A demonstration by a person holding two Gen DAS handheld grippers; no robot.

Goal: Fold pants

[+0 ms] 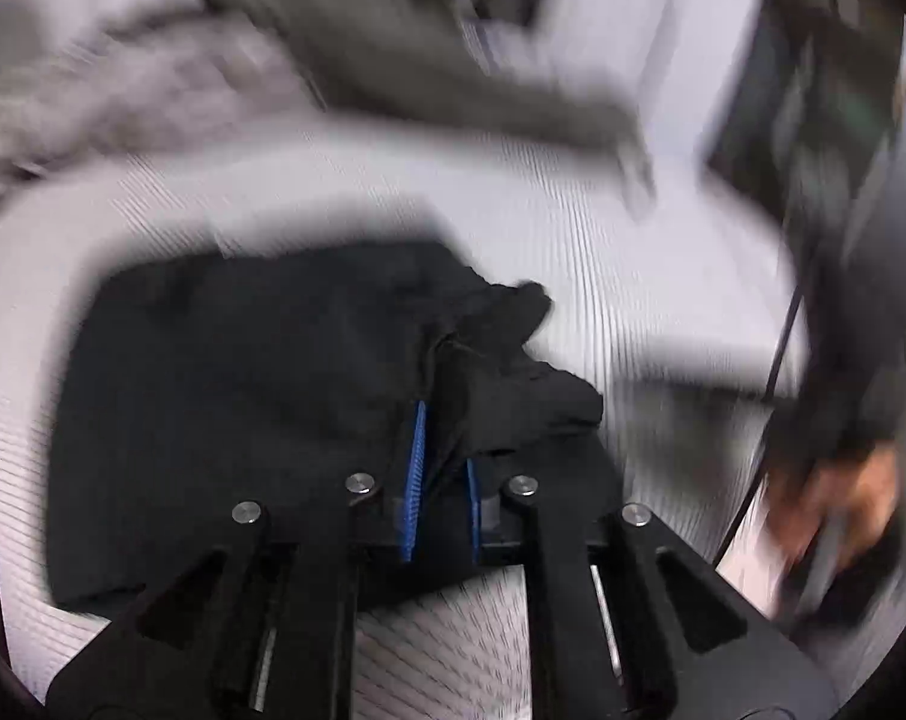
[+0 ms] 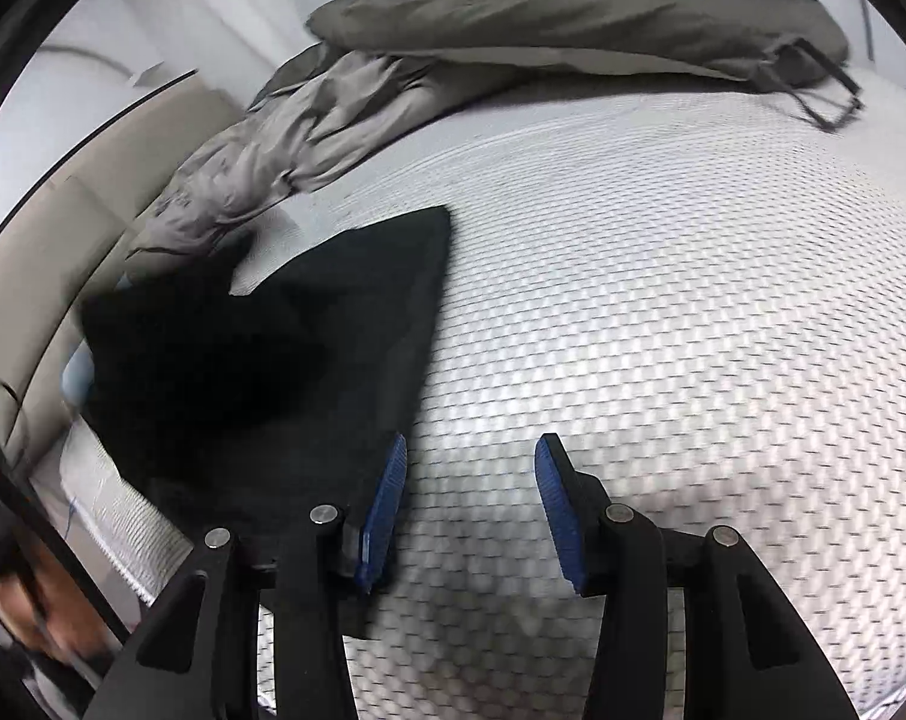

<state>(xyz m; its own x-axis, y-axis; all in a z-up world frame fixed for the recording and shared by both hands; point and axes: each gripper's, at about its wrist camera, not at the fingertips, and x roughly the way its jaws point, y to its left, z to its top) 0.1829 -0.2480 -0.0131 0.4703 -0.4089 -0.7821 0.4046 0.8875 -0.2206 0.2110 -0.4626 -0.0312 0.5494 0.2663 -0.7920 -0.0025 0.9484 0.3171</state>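
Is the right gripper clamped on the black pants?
No, the right gripper stands open over the white textured mattress, with the black pants beside it.

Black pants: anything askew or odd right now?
Yes. The black pants aren't flat: a bunched, crumpled wad rises at the edge pinched in the left gripper. The right gripper hangs open beside them over the mattress.

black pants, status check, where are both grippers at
Left gripper shut on black pants, fabric bunched between pads. Right gripper open, empty, beside pants edge on mattress. Grey garment lies behind, apart.
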